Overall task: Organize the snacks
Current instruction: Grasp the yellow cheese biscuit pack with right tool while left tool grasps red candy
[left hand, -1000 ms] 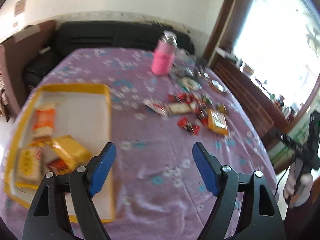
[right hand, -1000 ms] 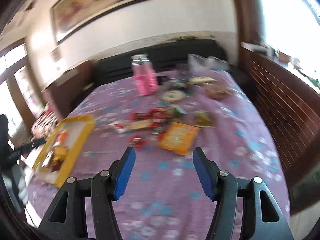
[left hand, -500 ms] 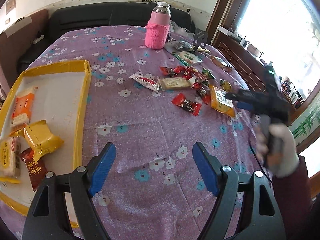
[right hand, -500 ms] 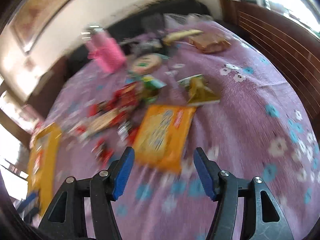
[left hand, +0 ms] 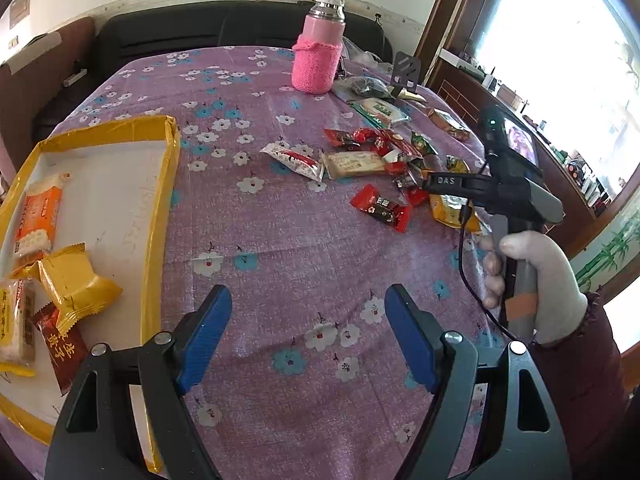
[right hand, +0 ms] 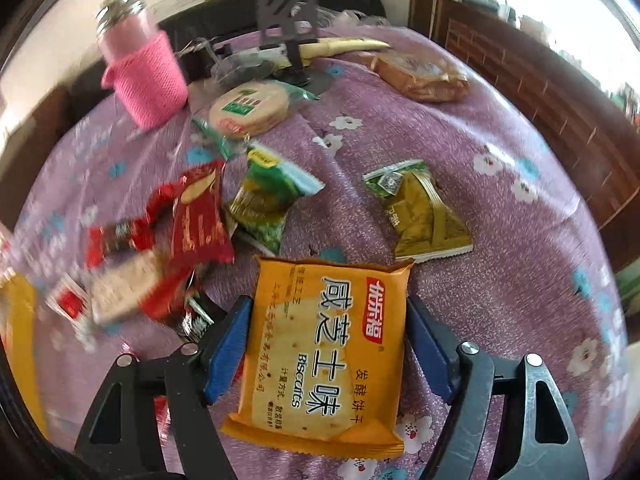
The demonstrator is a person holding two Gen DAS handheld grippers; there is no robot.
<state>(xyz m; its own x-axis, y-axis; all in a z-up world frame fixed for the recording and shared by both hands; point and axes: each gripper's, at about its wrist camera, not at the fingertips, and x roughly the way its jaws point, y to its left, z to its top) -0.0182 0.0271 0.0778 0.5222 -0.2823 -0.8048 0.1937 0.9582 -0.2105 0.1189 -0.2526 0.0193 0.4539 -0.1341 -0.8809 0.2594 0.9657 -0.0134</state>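
Right wrist view: the right gripper [right hand: 326,344] straddles an orange biscuit packet [right hand: 320,352] lying flat on the purple flowered tablecloth [right hand: 500,240]; its jaws are opening, blue pads just beside the packet's edges. Red and green snack packets [right hand: 264,200] lie farther off, a pink bottle [right hand: 144,76] far left. Left wrist view: the left gripper [left hand: 308,336] hangs wide open and empty over bare cloth, a yellow tray [left hand: 160,216] with four packets to its left.

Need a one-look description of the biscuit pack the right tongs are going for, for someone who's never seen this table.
On the purple flowered tablecloth, find the loose pile of snacks in front of the pink bottle. The biscuit pack lies at the pile's near edge, between the opening right tongs. It is the big flat orange square printed "Biscuits"; its neighbours are smaller red and green packets.
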